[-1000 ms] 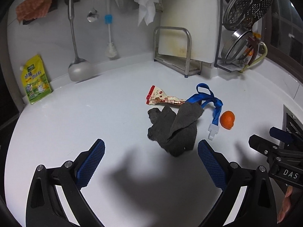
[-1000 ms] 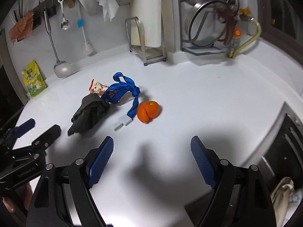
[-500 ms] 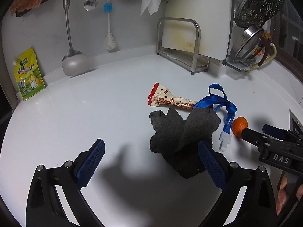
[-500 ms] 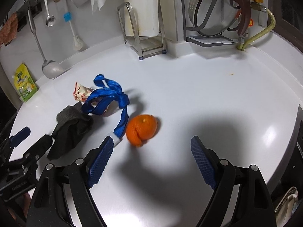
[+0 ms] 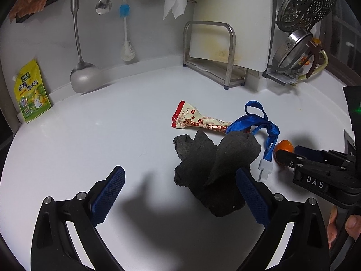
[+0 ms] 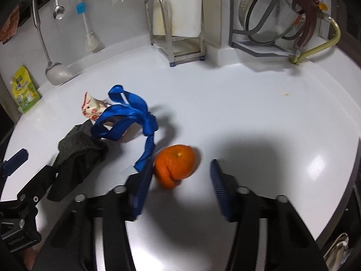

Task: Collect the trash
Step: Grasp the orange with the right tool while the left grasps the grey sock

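At the bottom of the right wrist view, the right gripper (image 6: 179, 186) gapes around the small orange tangerine (image 6: 175, 165) — left pad touching it. The left gripper (image 5: 180, 194) is spread wide; crumpled dark grey cloth (image 5: 214, 169) lies by its right pad. Beyond, mid-frame — blue ribbon lanyard (image 5: 261, 126), red-and-white snack wrapper (image 5: 194, 120).

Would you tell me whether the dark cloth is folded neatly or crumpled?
Crumpled: the dark cloth lies in a bunched heap with uneven raised folds on the counter.

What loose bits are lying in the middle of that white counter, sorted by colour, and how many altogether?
Orange: 1, the orange peel
Blue: 1, the strap
Dark grey: 1, the cloth
Red and cream: 1, the snack wrapper
Total: 4
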A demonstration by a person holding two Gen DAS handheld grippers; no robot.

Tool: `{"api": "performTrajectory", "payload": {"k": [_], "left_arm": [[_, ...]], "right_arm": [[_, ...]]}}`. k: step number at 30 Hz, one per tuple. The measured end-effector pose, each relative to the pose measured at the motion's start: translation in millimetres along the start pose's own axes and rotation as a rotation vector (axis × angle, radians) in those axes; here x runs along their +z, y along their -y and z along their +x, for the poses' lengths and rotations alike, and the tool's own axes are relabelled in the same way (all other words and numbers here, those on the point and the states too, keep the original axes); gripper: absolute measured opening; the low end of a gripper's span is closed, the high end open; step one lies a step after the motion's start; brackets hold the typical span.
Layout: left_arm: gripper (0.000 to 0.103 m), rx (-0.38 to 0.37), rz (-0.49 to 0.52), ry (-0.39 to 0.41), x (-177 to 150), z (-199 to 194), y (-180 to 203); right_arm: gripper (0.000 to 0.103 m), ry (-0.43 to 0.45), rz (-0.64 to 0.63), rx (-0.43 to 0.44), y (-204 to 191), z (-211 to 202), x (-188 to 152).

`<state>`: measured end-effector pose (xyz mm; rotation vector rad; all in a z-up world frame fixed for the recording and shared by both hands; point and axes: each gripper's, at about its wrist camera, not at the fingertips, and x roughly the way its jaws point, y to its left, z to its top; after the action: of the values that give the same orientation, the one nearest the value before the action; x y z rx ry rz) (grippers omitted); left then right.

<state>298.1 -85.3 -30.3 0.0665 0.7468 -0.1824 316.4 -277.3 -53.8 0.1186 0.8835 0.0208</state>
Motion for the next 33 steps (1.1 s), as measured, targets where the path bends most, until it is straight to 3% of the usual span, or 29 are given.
{"api": "performTrajectory", "payload": {"k": [1,4,10,17,18,19,24,28,33], "left_arm": [[0.097,-0.004,0.001,0.004,0,-1,0],[0.097,-0.011,0.005,0.014,1,-2,3],[0.097,-0.030,-0.007,-0.012,6,9,11],[0.095,0.035,0.082,-0.011,10,20,34],[0.087,0.033,0.093,-0.010,10,20,37],[0.072,0.016,0.103,-0.014,10,21,39],[0.027,-0.033,0.113,-0.044,8,26,41],[0.014,-0.053,0.103,-0.032,7,22,39],[0.011,-0.103,0.056,0.004,5,10,28]], "right_arm": [[0.032,0.002,-0.003,0.005,0,-1,0],[0.025,0.035,0.002,0.013,1,-9,1],[0.024,0.081,0.058,0.052,18,-25,3],[0.024,0.073,0.083,0.091,23,-27,2],[0.024,0.074,0.079,0.093,22,-27,2],[0.024,0.075,0.074,0.096,21,-27,1],[0.024,0.075,0.064,0.102,17,-28,-1],[0.024,0.076,0.064,0.106,17,-29,-4],[0.024,0.085,0.066,0.114,16,-34,-11]]}}
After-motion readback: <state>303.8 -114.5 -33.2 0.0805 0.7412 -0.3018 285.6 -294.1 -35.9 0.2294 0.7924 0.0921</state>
